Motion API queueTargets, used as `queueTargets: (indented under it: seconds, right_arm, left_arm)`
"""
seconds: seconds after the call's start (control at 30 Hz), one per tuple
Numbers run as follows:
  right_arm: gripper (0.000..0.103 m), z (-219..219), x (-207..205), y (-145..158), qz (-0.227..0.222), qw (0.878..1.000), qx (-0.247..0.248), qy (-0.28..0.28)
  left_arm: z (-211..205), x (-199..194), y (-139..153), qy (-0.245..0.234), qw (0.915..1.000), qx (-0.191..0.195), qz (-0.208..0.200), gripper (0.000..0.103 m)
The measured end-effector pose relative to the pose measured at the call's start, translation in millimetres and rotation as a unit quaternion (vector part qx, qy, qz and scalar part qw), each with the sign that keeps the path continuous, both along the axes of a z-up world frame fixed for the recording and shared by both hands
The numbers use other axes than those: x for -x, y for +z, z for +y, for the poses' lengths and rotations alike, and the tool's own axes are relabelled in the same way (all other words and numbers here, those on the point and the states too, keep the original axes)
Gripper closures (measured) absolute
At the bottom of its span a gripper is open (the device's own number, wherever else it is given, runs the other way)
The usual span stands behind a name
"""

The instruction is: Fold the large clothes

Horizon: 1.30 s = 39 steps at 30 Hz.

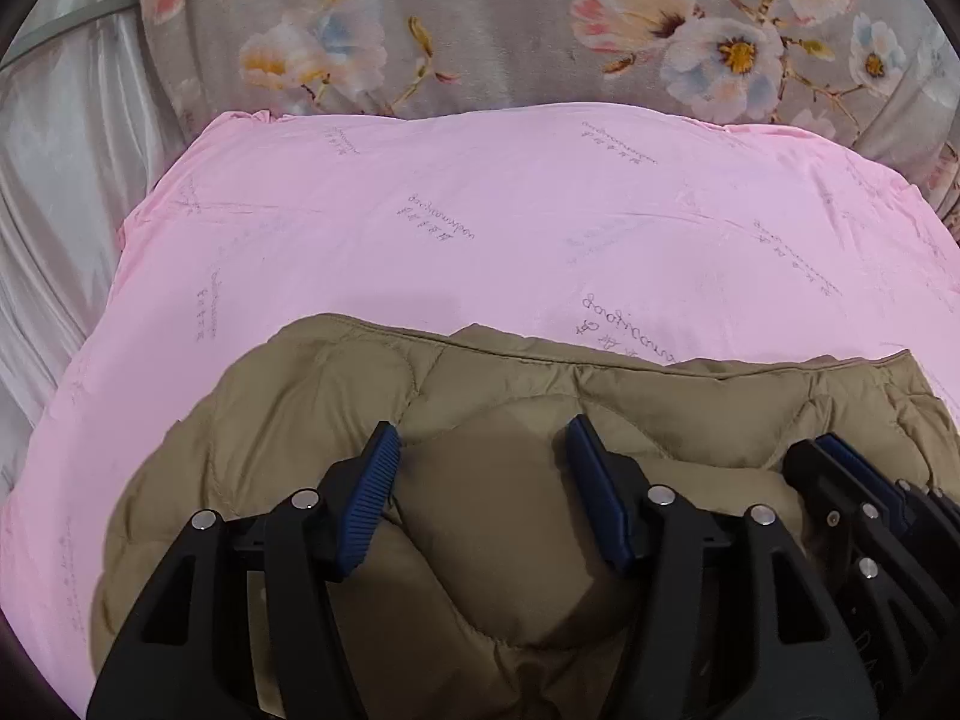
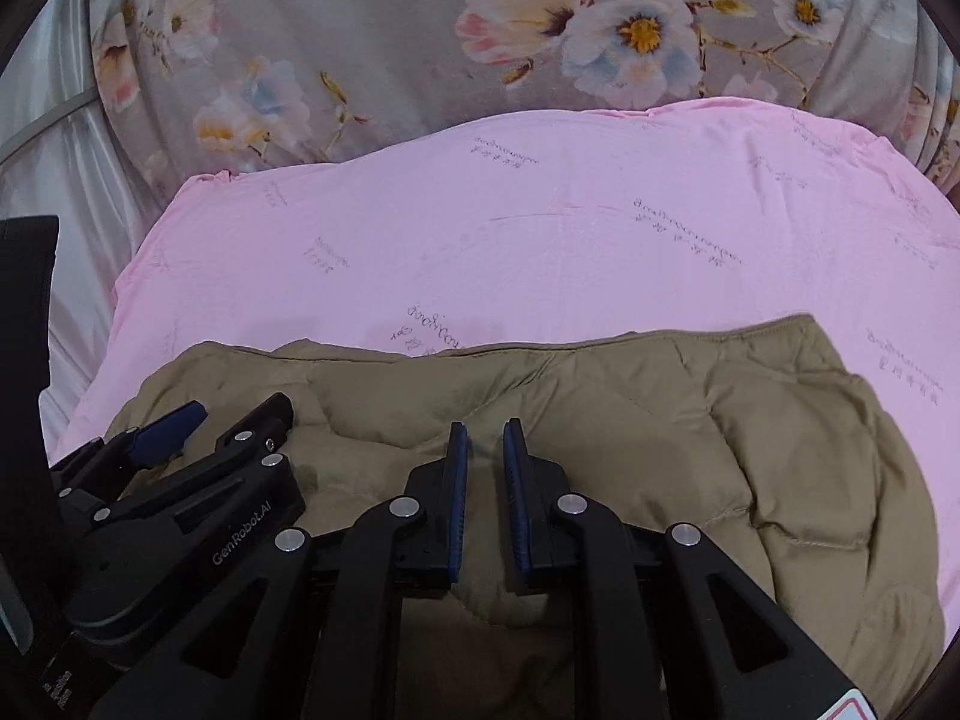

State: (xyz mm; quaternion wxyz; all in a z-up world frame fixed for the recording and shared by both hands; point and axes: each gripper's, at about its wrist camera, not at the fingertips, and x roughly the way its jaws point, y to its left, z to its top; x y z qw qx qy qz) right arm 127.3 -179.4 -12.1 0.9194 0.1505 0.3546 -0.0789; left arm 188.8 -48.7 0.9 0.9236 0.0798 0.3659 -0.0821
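The tan quilted jacket [image 1: 516, 516] lies bunched into a thick, puffy bundle at the near end of the pink sheet [image 1: 480, 228] spread over the bed, with the grey floral blanket [image 1: 492, 30] heaped behind it; the sheet gives it a clean flat place to be folded on. Both tools hang just above the jacket, close side by side and angled down at it. The left gripper [image 1: 483, 441] has its blue fingers [image 1: 369, 498] set wide, a padded ridge of the jacket bulging up between them but not pinched. That spread suits so bulky a fold, I'd say. The right gripper [image 2: 485, 438] keeps its fingers [image 2: 457, 498] narrow, only a slim gap between them, and I see no cloth caught there. From the way the jacket sits doubled over, a fold looks already laid, and both tools appear free of it.
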Motion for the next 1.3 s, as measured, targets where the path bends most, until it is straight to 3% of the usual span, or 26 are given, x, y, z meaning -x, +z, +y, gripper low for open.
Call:
queueTargets:
  seconds: [0.2,0.7,0.77,0.97,1.1,1.3]
  right_arm:
    - [0.089,13.4,-2.6,-10.3,0.001,0.999,0.035,-0.006]
    - [0.089,7.5,-6.4,-18.3,-0.005,1.0,0.005,-0.001]
    - [0.09,4.7,3.9,-12.1,-0.012,1.0,-0.004,-0.003]
    - [0.088,20.6,64.3,5.7,-0.029,0.999,0.03,0.008]
    - [0.088,34.7,79.9,-9.5,-0.027,0.998,0.056,0.01]
    - [0.087,40.7,81.5,-20.8,-0.023,0.996,0.084,0.005]
  left_arm:
    - [-7.6,0.7,-12.2,0.006,0.9997,-0.015,-0.019,0.043]
    - [-10.1,-4.8,-21.0,0.007,0.9997,-0.017,-0.016,0.042]
    - [-5.5,-3.7,-17.9,-0.001,0.9999,-0.004,-0.01,0.042]
    - [26.4,45.6,8.8,-0.015,0.9994,0.029,-0.008,0.039]
    - [28.8,67.7,-2.1,-0.016,0.9996,0.022,-0.006,0.039]
    - [18.3,77.2,-18.9,-0.011,0.9989,-0.009,-0.046,0.038]
